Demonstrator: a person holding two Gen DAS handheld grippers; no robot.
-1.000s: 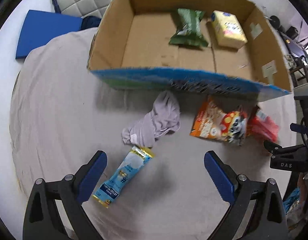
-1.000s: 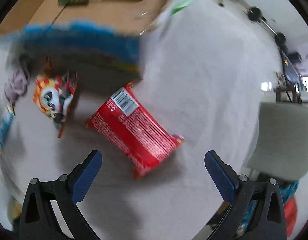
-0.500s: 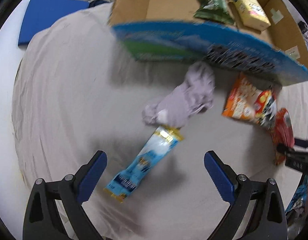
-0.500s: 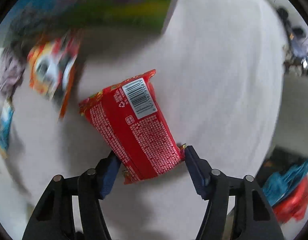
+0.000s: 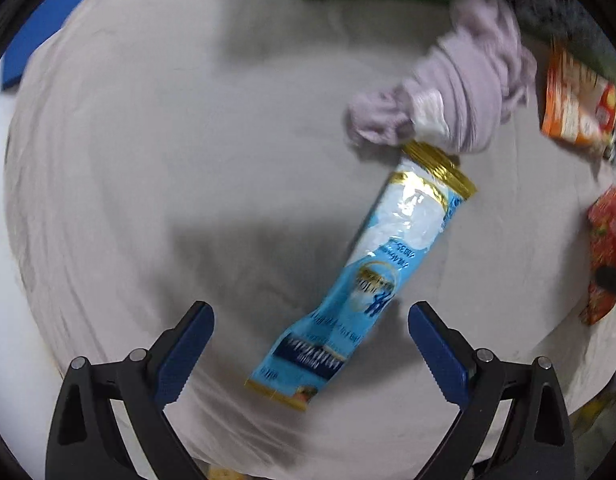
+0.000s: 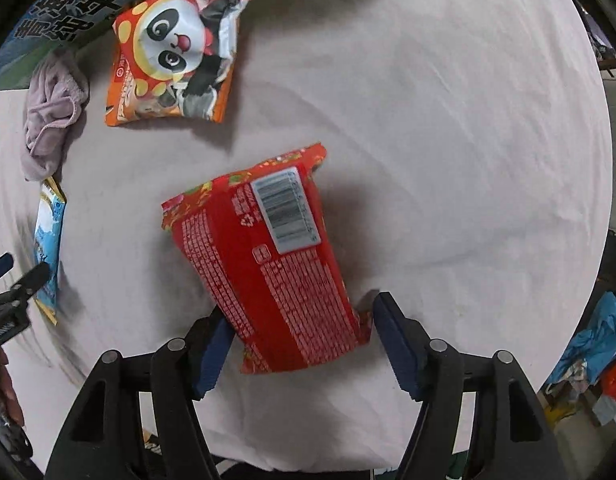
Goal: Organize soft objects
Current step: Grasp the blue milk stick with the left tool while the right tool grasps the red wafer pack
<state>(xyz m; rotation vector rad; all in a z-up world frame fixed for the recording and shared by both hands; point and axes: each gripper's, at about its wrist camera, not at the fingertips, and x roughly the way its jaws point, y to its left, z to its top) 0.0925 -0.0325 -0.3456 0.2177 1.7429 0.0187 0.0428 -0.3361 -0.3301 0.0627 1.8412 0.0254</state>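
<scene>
Step in hand: both hands look to be reaching for packets on the cloth-covered table (image 6: 448, 128).
Right gripper (image 6: 298, 344): jaws narrowed around the near end of the red snack packet (image 6: 268, 264); the left pad touches it, the right pad is just beside it, so not yet clamped.
Left gripper (image 5: 310, 350): spread wide, empty, the light-blue sachet (image 5: 372, 280) lying between its tips.
Nearby: crumpled lilac cloth (image 5: 464, 108), panda snack bag (image 6: 176, 48), printed carton (image 6: 60, 12) at the far edge.
Next: I'd say finish squeezing, then lift gently; the bag will crumple.
</scene>
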